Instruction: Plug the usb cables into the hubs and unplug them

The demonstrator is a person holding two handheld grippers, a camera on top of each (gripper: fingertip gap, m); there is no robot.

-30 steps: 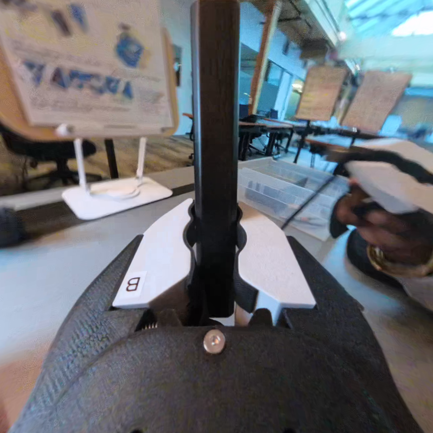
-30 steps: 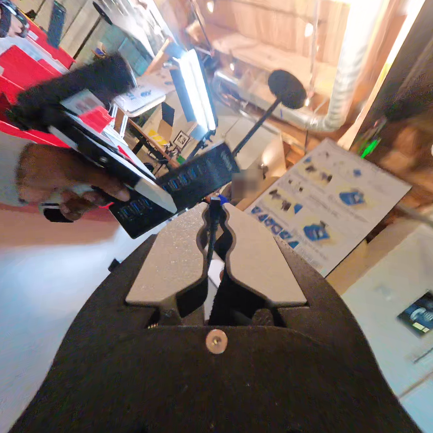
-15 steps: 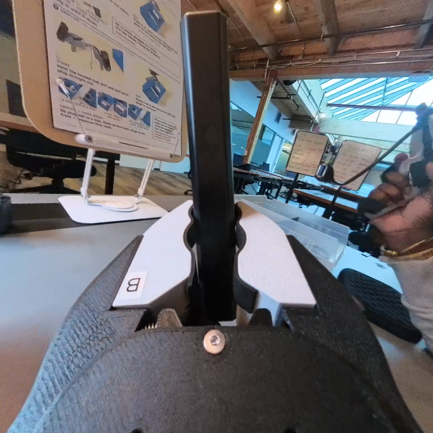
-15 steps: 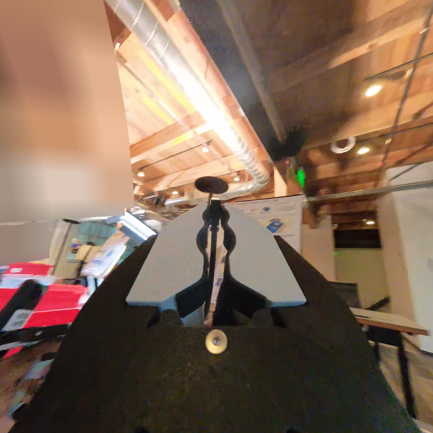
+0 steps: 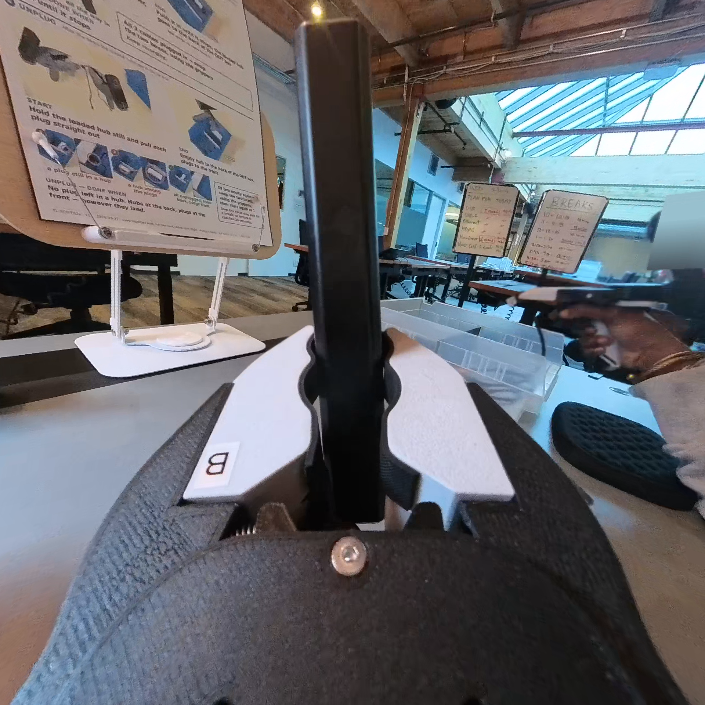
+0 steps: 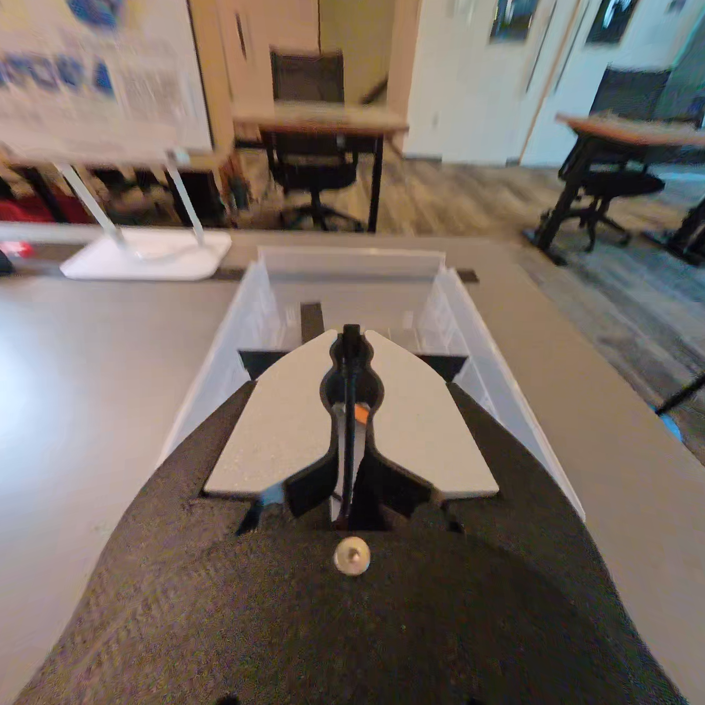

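Note:
My left gripper is shut on a long black USB hub, which stands up edge-on between the white fingers above the grey table. My right gripper is shut on the black plug end of a USB cable; the thin cable runs back between the fingers. It hovers over the clear plastic box. The right gripper also shows at the right edge of the left wrist view, held by a hand, with the cable hanging below it. No cable is plugged into the hub.
The clear divided box sits on the grey table. An instruction sheet on a white stand is at the back left. A black round mat lies right. Office desks and chairs stand beyond the table edge. My hands' fingertips stand some 40 cm from each other.
My right gripper has swung down from pointing at the ceiling and now points at the clear box, still holding the cable plug. My left gripper with the hub has tilted up slightly.

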